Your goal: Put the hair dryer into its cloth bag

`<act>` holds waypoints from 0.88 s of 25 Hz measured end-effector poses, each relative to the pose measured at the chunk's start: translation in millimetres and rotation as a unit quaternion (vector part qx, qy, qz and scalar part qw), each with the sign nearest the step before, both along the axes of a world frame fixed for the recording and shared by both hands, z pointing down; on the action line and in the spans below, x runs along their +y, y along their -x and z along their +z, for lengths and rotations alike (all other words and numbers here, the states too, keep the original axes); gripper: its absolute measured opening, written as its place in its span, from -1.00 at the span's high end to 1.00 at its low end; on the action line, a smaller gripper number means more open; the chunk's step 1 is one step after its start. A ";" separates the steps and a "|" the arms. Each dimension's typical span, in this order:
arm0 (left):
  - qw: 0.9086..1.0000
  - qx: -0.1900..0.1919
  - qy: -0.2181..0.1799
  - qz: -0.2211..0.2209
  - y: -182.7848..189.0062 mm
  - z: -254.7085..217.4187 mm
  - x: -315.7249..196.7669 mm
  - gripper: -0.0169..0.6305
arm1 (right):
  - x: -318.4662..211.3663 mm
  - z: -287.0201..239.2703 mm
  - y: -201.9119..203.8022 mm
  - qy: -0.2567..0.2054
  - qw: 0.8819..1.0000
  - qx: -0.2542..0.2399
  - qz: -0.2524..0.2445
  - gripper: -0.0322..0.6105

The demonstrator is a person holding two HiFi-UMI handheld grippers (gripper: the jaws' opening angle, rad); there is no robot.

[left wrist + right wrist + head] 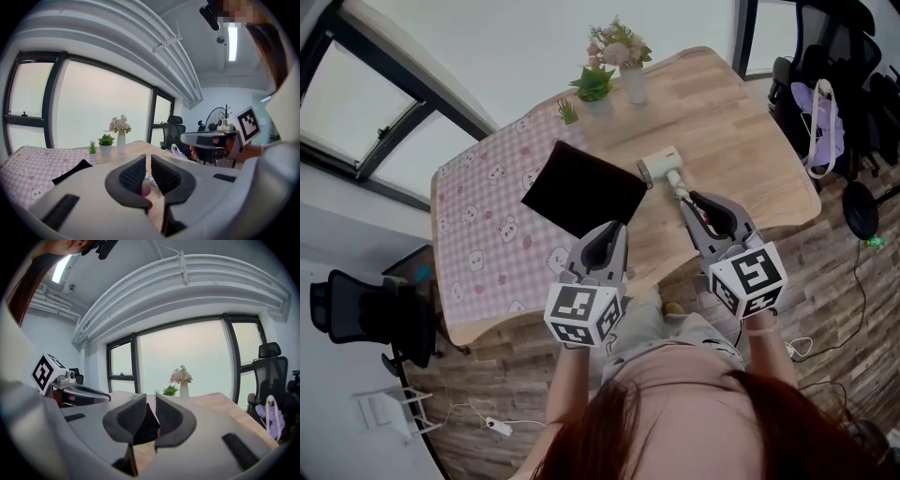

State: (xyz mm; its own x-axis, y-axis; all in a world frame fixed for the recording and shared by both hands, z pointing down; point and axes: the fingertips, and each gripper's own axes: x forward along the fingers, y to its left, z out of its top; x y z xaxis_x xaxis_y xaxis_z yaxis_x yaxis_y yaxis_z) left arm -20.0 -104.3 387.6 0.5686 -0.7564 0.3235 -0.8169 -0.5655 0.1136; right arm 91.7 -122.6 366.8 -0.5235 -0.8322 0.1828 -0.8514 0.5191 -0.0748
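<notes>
The black cloth bag (581, 187) lies flat on the wooden table (741, 141), half on a pink checked cloth (483, 220). To its right lies the white hair dryer (661, 170), its cord trailing toward the near table edge. My left gripper (614, 228) hovers at the bag's near corner, shut and holding nothing. My right gripper (694, 199) hangs over the cord just short of the dryer, its jaws slightly open with nothing between them. In the left gripper view the bag (70, 172) shows left of the left gripper (148, 171). In the right gripper view the bag (146, 425) shows behind the right gripper (151, 411).
A white vase of flowers (631, 80) and two small potted plants (595, 86) stand at the table's far edge. An office chair (370, 314) stands on the floor to the left, another with a purple bag (820, 117) to the right. Cables lie on the wooden floor.
</notes>
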 end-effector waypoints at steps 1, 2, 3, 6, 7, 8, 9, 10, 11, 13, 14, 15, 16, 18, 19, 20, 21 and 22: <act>1.000 -0.003 0.004 0.000 3.4 3.9 -4.6 0.90 | -4.6 3.4 1.6 0.002 1.000 0.004 0.001 0.70; 1.000 -0.005 0.008 0.000 6.3 8.0 -9.2 0.90 | -9.0 7.1 2.5 0.004 1.000 0.009 0.002 0.69; 1.000 -0.007 0.013 0.002 8.6 12.0 -13.6 0.90 | -13.3 10.9 2.9 0.008 1.000 0.013 0.005 0.69; 0.999 -0.016 0.028 0.012 13.5 23.7 -25.0 0.90 | -24.2 22.3 2.2 0.020 0.999 0.021 0.014 0.65; 0.999 -0.019 0.033 0.015 14.9 27.7 -28.7 0.90 | -27.6 26.6 2.0 0.025 0.999 0.025 0.016 0.64; 0.999 -0.021 0.038 0.019 16.2 31.6 -32.3 0.90 | -31.1 31.2 2.0 0.030 0.999 0.029 0.019 0.63; 0.999 -0.023 0.043 0.023 17.6 35.4 -35.9 0.90 | -34.6 36.0 2.3 0.035 0.999 0.033 0.021 0.62; 0.998 -0.025 0.047 0.027 18.9 39.0 -39.4 0.90 | -38.0 40.5 2.7 0.039 0.998 0.036 0.023 0.61; 0.998 -0.026 0.051 0.030 20.2 42.4 -42.8 0.90 | -41.4 44.8 3.0 0.043 0.998 0.040 0.026 0.60; 0.997 -0.030 0.058 0.037 22.6 49.0 -49.6 0.90 | -47.9 52.9 2.9 0.050 0.997 0.047 0.032 0.59; 0.997 -0.032 0.062 0.040 24.0 52.5 -53.0 0.90 | -50.9 57.0 2.6 0.054 0.997 0.050 0.036 0.58; 0.996 -0.033 0.066 0.043 25.3 56.1 -56.2 0.90 | -53.9 61.3 2.5 0.057 0.996 0.053 0.039 0.57; 0.996 -0.034 0.071 0.047 26.6 59.7 -59.3 0.89 | -56.7 65.6 2.5 0.061 0.996 0.055 0.042 0.56; 0.994 -0.034 0.082 0.056 28.6 67.5 -64.3 0.86 | -62.3 74.5 2.4 0.069 0.995 0.060 0.047 0.54; 0.994 -0.034 0.089 0.061 29.4 72.0 -66.4 0.82 | -65.1 79.3 2.1 0.074 0.994 0.062 0.050 0.54; 0.993 -0.034 0.096 0.065 30.4 76.9 -68.3 0.76 | -67.7 84.1 1.4 0.079 0.993 0.065 0.054 0.54; 0.992 -0.035 0.103 0.068 31.8 82.1 -70.1 0.72 | -70.3 88.8 0.6 0.083 0.993 0.067 0.059 0.54; 0.991 -0.037 0.110 0.069 33.4 87.5 -71.9 0.71 | -72.8 93.3 -0.2 0.088 0.992 0.068 0.063 0.53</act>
State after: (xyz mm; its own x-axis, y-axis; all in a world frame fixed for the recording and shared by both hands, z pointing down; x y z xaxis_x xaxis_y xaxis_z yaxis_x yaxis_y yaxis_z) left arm -53.4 -176.2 475.1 0.6304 -0.5799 0.5162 -0.7442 -0.6406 0.1892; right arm 91.9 -195.3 460.1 -0.3770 -0.8388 0.3927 -0.9174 0.3965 -0.0337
